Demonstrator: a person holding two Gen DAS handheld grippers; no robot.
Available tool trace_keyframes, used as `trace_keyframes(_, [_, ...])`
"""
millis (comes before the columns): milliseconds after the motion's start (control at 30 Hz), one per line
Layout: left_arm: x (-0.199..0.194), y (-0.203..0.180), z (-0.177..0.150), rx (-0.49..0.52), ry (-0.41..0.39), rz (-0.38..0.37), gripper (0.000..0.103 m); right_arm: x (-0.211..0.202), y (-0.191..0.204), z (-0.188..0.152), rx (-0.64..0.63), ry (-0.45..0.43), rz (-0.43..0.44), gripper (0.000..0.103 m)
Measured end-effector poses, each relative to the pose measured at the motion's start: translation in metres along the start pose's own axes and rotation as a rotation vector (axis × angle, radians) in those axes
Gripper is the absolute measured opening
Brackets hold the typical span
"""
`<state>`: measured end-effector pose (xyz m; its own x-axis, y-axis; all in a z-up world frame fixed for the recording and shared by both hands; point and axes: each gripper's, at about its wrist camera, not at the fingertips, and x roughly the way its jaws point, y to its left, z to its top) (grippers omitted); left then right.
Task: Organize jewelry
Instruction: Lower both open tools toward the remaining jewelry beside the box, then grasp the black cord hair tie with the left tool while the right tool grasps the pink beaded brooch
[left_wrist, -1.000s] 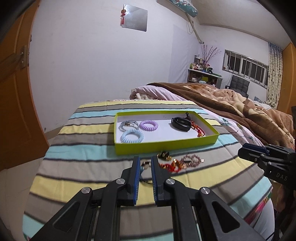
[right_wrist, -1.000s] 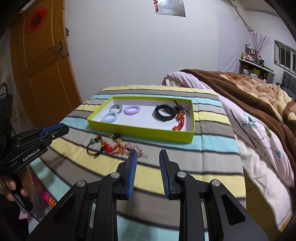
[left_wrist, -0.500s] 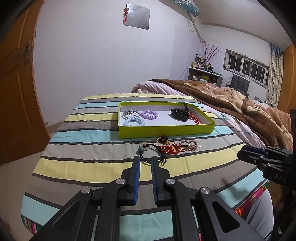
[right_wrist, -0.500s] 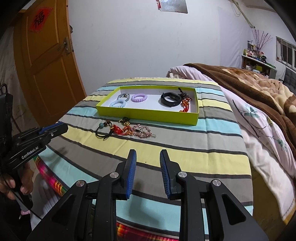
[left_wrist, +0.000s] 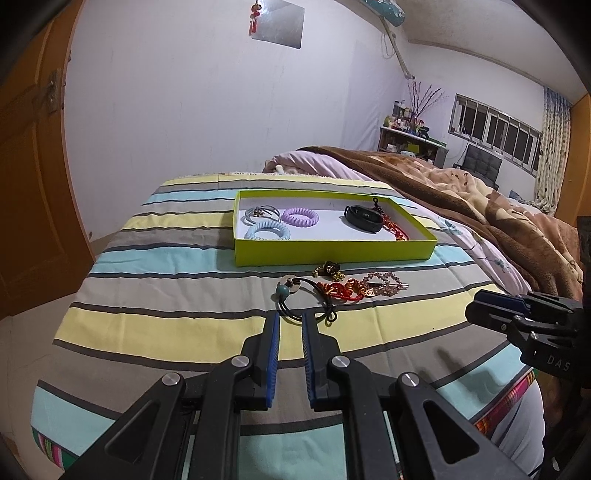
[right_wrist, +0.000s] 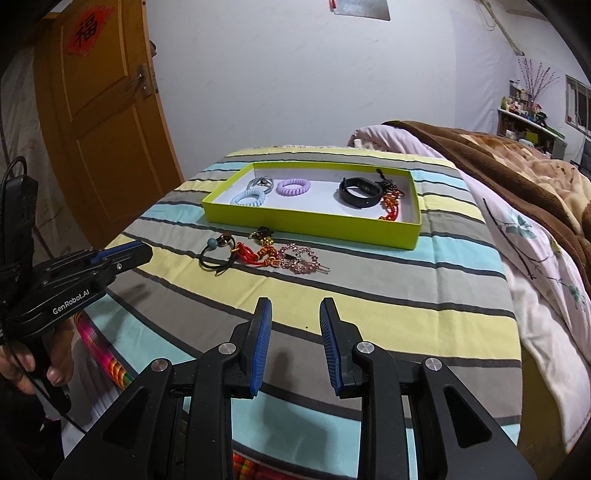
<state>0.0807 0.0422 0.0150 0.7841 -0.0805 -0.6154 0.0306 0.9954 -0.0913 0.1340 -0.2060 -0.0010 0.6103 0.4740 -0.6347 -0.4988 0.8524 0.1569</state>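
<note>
A lime-green tray (left_wrist: 332, 253) (right_wrist: 314, 225) on the striped table holds a blue coil tie (left_wrist: 266, 232), a purple coil tie (left_wrist: 300, 217), a silver piece, a black band (left_wrist: 364, 218) and a red charm. In front of it lie a black cord with a teal bead (left_wrist: 295, 295) (right_wrist: 218, 254), a gold-black piece (left_wrist: 328, 269), a red knot charm (left_wrist: 340, 290) and a pink beaded piece (left_wrist: 384, 284) (right_wrist: 301, 256). My left gripper (left_wrist: 290, 325) is open and empty, just short of the black cord. My right gripper (right_wrist: 295, 314) is open and empty, well back from the pile.
The striped cloth (left_wrist: 166, 266) covers the table. A bed with a brown blanket (left_wrist: 480, 206) runs along the right. An orange door (right_wrist: 99, 110) stands at the left. The left gripper shows in the right wrist view (right_wrist: 122, 256), and the right one in the left view (left_wrist: 491, 306).
Both grippers have pulled back and up from the table, so the tray and the pile look farther away. The jewelry has not moved.
</note>
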Motion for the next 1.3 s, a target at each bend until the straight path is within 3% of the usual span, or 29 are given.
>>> trace_keyframes(167, [0.009, 0.002, 0.003, -0.003, 0.01, 0.001, 0.019, 0.009, -0.001, 0.005, -0.002, 0.006, 0.005, 0.028])
trace_keyframes(900, [0.08, 0.003, 0.025, -0.006, 0.135, -0.02, 0.02, 0.055, 0.006, 0.034, -0.091, 0.032, 0.024, 0.029])
trace_keyframes(1100, [0.096, 0.003, 0.022, -0.01, 0.192, 0.006, 0.02, 0.076, 0.0, 0.041, -0.123, 0.069, 0.026, 0.029])
trace_keyframes(1300, [0.1, -0.002, 0.025, 0.014, 0.195, 0.023, 0.02, 0.096, -0.008, 0.046, -0.129, 0.125, 0.08, 0.029])
